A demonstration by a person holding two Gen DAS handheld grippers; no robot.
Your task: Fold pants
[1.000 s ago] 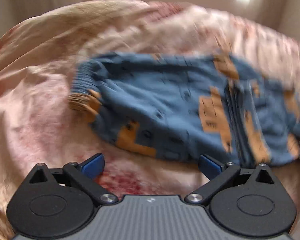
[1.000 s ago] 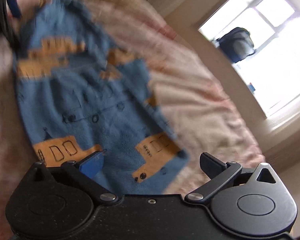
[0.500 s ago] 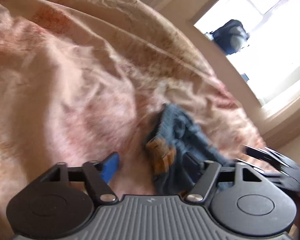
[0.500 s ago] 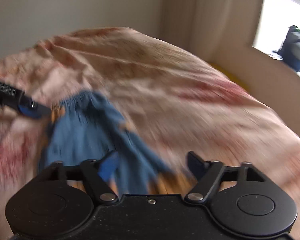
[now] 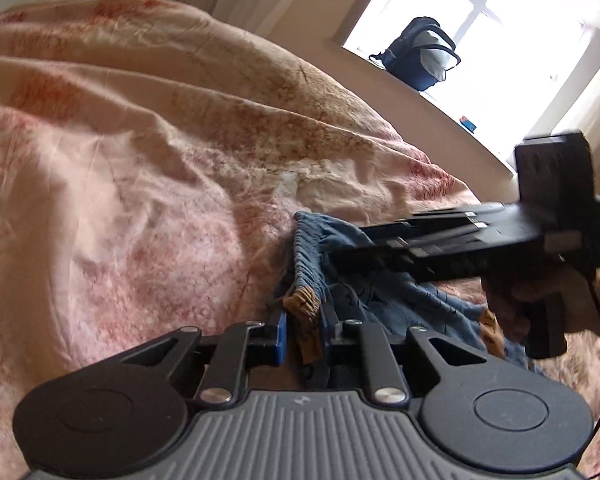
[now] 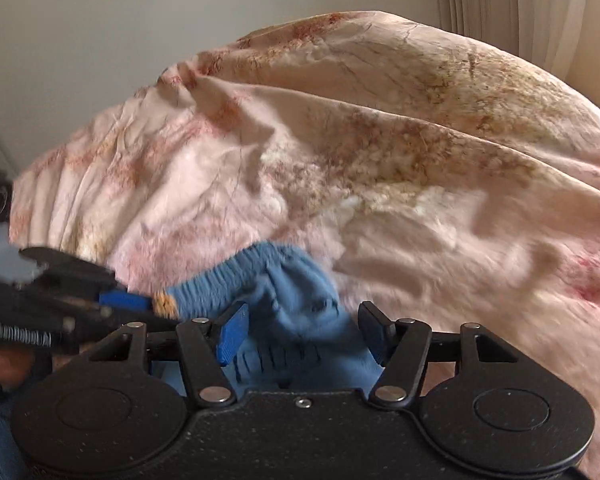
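Observation:
The blue pants [image 5: 380, 304] with orange print lie bunched on the bed. My left gripper [image 5: 302, 332] is closing, and its blue pads pinch the ribbed waistband corner with its orange patch [image 5: 300, 304]. In the right wrist view the same gripper [image 6: 140, 304] comes in from the left, at that orange corner. My right gripper [image 6: 302, 334] is also closing. Its pads stand well apart, with the pants [image 6: 292, 288] between them but not pressed. From the left wrist view the right gripper [image 5: 340, 256] reaches in from the right over the waistband.
A rumpled pink floral bedspread [image 5: 140, 200] [image 6: 420, 160] covers the bed. A dark backpack [image 5: 420, 56] sits on the windowsill under a bright window. A hand [image 5: 512, 300] holds the right gripper's handle. Curtains [image 6: 500, 8] hang behind the bed.
Both grippers swung from over the spread pants to the waistband end. Their jaws narrowed from wide open, and the left closed onto the waistband corner.

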